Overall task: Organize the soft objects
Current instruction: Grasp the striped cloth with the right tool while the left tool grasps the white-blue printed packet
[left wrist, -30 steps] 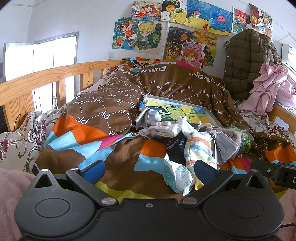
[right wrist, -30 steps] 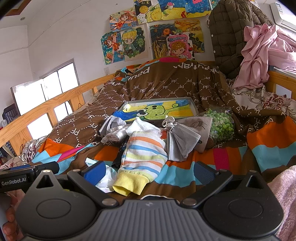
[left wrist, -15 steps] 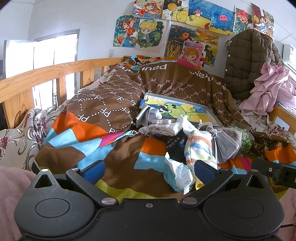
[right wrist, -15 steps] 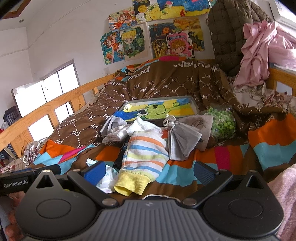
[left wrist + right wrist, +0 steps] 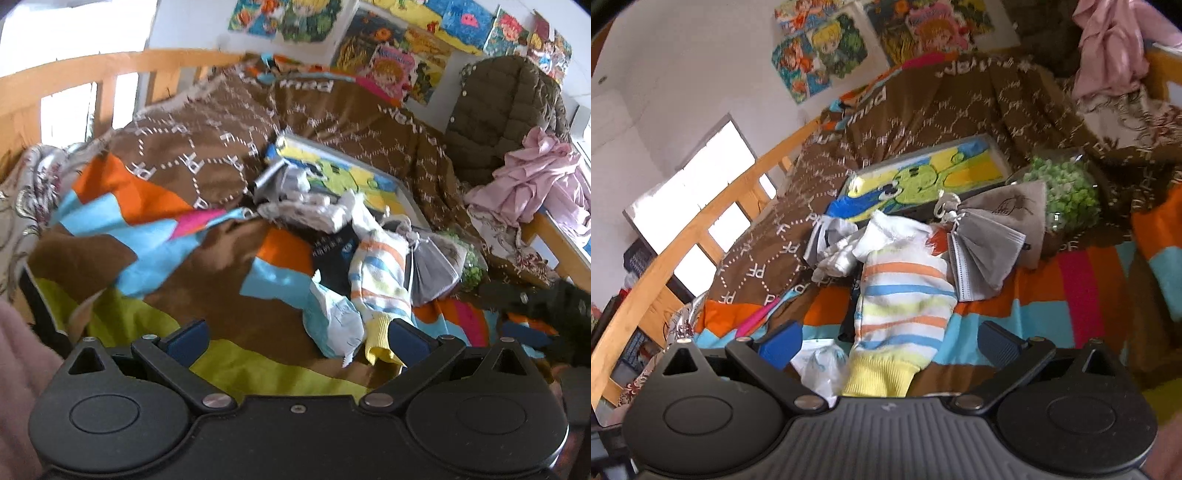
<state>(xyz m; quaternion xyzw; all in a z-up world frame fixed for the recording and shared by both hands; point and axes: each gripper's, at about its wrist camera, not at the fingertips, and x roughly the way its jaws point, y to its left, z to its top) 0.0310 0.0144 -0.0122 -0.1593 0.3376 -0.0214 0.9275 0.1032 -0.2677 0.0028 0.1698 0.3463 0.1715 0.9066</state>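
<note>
Striped sock [image 5: 905, 306] and other soft things heaped on a patchwork quilt [image 5: 177, 258].

Right gripper [image 5: 890, 341] hangs with its blue pads spread wide and grasping nothing, the sock's yellow cuff lying between them on the quilt; a crumpled white packet [image 5: 820, 365] sits just beside the cuff, and a grey face mask [image 5: 982, 254] touches the sock's far end. Left gripper [image 5: 297, 334] is likewise released and empty over the quilt, with the sock [image 5: 380, 280] near its right pad. Behind the heap lies a cartoon picture tray [image 5: 993, 147], with a bag of green pellets [image 5: 1071, 192] beside the mask.
</note>
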